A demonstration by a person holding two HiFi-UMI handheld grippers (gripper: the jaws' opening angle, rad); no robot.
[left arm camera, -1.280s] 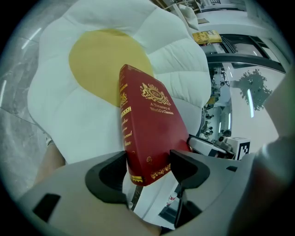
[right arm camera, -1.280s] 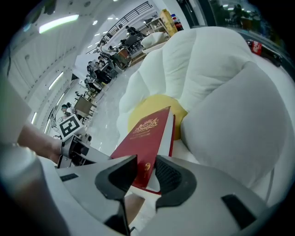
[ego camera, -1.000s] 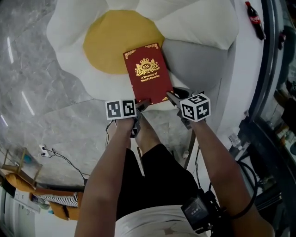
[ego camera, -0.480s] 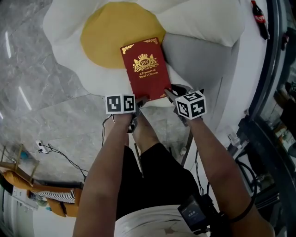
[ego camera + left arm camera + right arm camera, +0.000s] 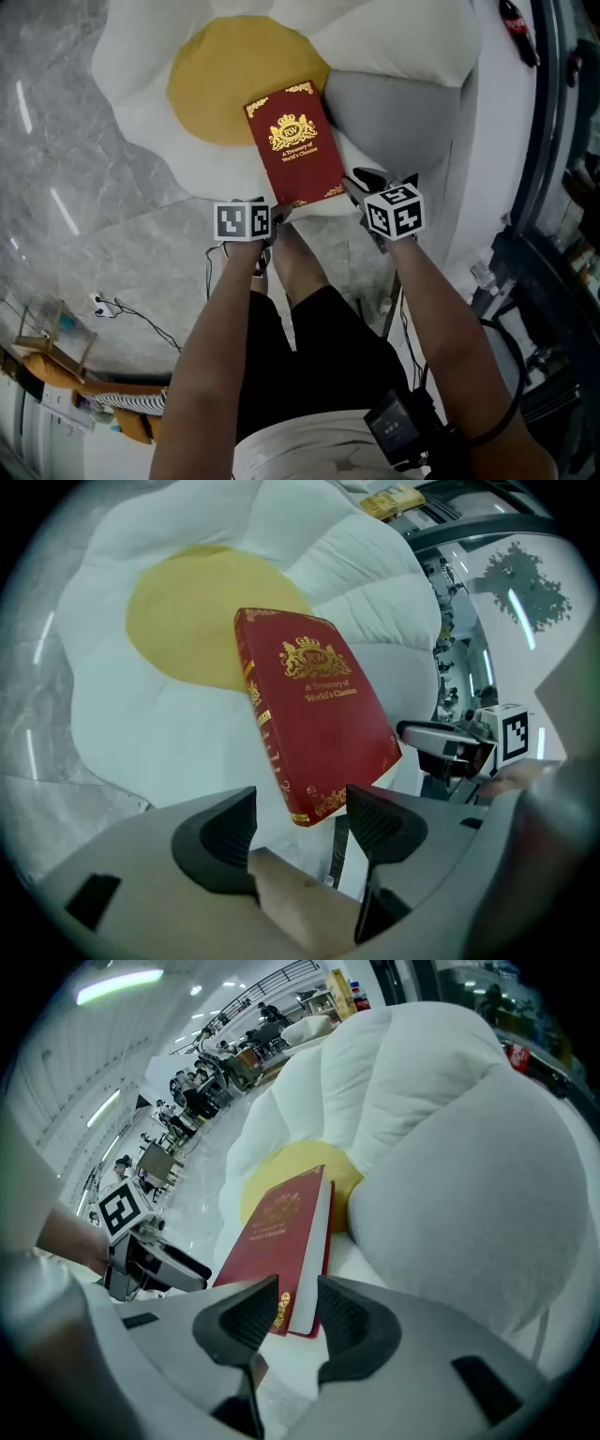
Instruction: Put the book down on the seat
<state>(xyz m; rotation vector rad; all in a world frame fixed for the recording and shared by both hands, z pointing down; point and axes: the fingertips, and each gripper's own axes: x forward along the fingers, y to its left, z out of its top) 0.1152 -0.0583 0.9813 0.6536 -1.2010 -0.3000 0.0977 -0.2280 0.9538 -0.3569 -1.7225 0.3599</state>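
Note:
A red hardback book (image 5: 295, 145) with gold print lies face up on the flower-shaped seat (image 5: 141, 94), half on its yellow centre (image 5: 220, 89) and half on a white petal. My left gripper (image 5: 275, 214) is at the book's near left corner. In the left gripper view its jaws stand wide apart, with that corner of the book (image 5: 319, 733) between them and untouched. My right gripper (image 5: 354, 186) is at the near right corner. Its jaws have just been opening, and the book (image 5: 277, 1227) shows in the narrow gap between them.
A grey cushion (image 5: 394, 122) bulges just right of the book. Grey marble floor (image 5: 75, 206) lies to the left, with cables (image 5: 122, 314) on it. A cola bottle (image 5: 517, 23) lies at the top right. The person's legs are below the grippers.
The book has stayed in place on the cushion. Both grippers have kept to its near corners, and the left one has rolled a little.

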